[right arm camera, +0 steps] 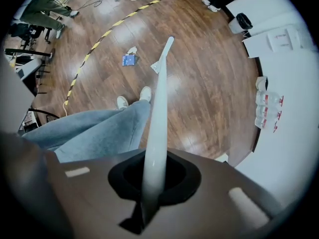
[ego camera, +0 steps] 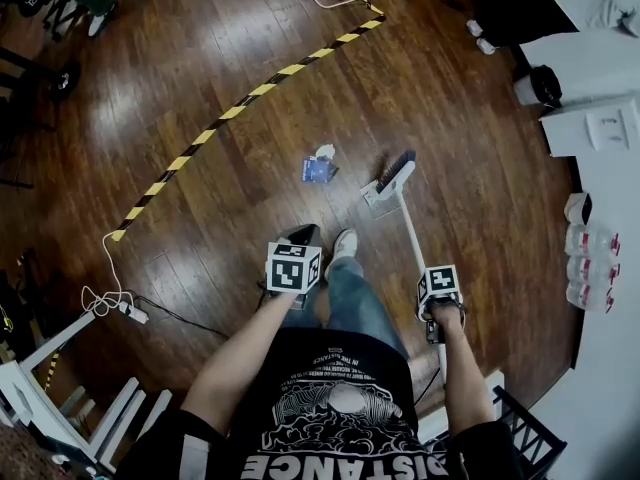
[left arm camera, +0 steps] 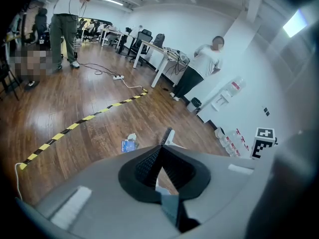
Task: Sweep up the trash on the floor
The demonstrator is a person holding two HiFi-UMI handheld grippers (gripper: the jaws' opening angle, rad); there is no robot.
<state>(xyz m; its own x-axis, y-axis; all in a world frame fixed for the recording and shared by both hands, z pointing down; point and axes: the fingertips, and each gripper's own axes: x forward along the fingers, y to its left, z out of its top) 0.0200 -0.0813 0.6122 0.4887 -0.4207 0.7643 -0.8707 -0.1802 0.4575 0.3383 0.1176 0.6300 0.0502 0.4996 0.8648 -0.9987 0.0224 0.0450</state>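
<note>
On floor [ego camera: 450,118], trash [ego camera: 318,167] beside broom [ego camera: 393,179]

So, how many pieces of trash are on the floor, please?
2: a blue packet and a white scrap beside it, near the broom; more may be hidden.

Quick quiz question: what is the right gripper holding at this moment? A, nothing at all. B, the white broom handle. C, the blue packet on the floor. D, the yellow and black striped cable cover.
B: in the right gripper view, the right gripper has its jaws closed on the white broom handle, which runs down to the brush head on the floor.
</note>
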